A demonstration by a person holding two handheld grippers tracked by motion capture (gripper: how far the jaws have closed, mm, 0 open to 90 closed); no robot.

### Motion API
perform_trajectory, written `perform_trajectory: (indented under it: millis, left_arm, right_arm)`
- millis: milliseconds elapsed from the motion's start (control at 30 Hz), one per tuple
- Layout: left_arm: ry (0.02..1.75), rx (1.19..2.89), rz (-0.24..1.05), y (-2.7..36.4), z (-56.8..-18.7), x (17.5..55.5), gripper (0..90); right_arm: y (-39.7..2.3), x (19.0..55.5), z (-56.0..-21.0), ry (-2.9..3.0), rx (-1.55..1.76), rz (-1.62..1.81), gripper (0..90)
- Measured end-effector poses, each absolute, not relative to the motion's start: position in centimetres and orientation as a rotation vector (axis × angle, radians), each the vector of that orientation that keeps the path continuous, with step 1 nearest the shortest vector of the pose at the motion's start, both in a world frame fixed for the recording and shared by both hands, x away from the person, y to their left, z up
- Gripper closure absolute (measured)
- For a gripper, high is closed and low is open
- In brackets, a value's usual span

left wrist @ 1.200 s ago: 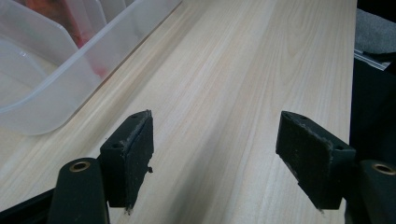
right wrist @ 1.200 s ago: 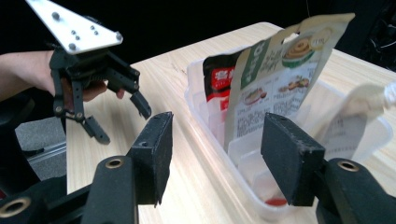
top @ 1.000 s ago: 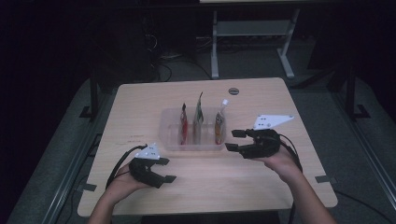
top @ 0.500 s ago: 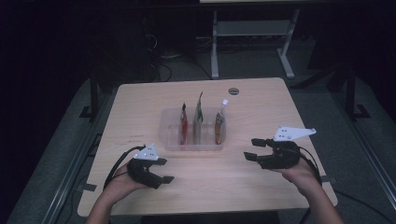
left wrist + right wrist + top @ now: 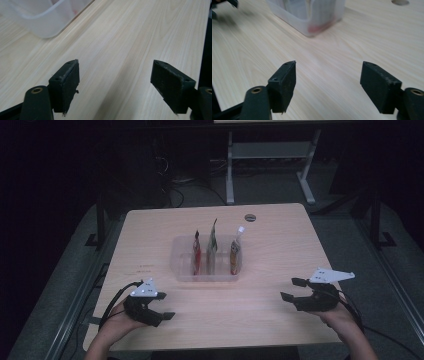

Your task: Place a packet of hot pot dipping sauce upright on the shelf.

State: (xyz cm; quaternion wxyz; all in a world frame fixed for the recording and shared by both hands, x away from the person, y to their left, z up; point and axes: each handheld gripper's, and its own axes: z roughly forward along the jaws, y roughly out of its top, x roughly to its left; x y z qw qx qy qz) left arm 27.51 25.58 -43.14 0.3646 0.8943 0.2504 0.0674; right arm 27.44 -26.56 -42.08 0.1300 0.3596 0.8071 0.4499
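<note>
Since the earlier frames the right gripper (image 5: pixel 293 289) has drawn back from beside the clear plastic bin (image 5: pixel 181 265) to the near right part of the wooden table (image 5: pixel 270 245), while the left gripper (image 5: pixel 165 306) has kept its place at the near left corner.

Two grippers are in play, one in each of the person's hands. Both have their jaws spread wide with nothing between them; in each gripper view bare wood shows across the gap. The left gripper (image 5: pixel 115 82) points toward a rounded corner of the bin (image 5: pixel 42 22), and the right gripper (image 5: pixel 327 82) looks at another corner of the bin (image 5: pixel 317 22), where a reddish tint shows through the wall.

One bin sits at the middle of the table, well apart from both grippers. Three pouches stand upright in it, side by side: a red pouch (image 5: pixel 196 252) on the left, a taller pouch with green on it (image 5: pixel 212 245) in the middle, and a spouted pouch with a white cap (image 5: pixel 235 251) on the right. Whether dividers separate them cannot be told.

One round grommet hole (image 5: pixel 250 217) lies in the tabletop beyond the bin.
</note>
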Motion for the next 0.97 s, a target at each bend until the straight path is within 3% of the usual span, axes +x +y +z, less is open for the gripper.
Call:
perform_trajectory:
  millis: [233, 967]
  left_arm:
    - [0.687, 2.309, 0.222, 26.6, -43.9, 27.5, 15.8]
    - [0.735, 2.299, 0.278, 28.0, -44.8, 28.9, 14.6]
  right_arm:
    - [-27.9, 27.3, -43.7, 2.343, 1.097, 1.203, 23.3]
    - [-28.9, 28.2, -45.6, 2.322, 1.098, 1.122, 16.2]
